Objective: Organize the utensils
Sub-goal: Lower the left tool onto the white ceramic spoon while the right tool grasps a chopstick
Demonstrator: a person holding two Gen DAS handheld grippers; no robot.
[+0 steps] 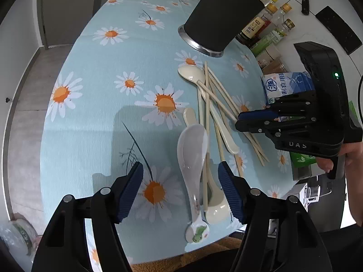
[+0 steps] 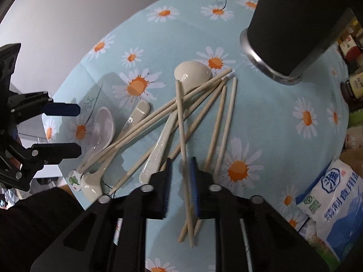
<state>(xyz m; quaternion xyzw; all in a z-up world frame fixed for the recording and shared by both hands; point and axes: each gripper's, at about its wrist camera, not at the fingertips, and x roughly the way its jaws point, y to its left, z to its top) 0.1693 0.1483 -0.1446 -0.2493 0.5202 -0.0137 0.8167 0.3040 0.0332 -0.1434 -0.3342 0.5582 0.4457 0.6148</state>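
Wooden chopsticks (image 2: pixel 202 111) and pale spoons (image 1: pixel 192 158) lie tangled mid-frame on the daisy-clothed bench (image 1: pixel 95 117), below the black utensil holder (image 1: pixel 222 15). Right tool (image 2: pixel 181 185), fingers part-way closed, straddles one chopstick (image 2: pixel 182 140) running bottom to top; whether it grips yet is unclear. Next, likely: clamp, lift, tip into the holder. Left tool (image 1: pixel 181 190) hangs spread over the spoons.

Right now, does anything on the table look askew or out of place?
Yes: the chopsticks and ceramic spoons lie crisscrossed in a loose heap on the daisy tablecloth, none in the black utensil holder.
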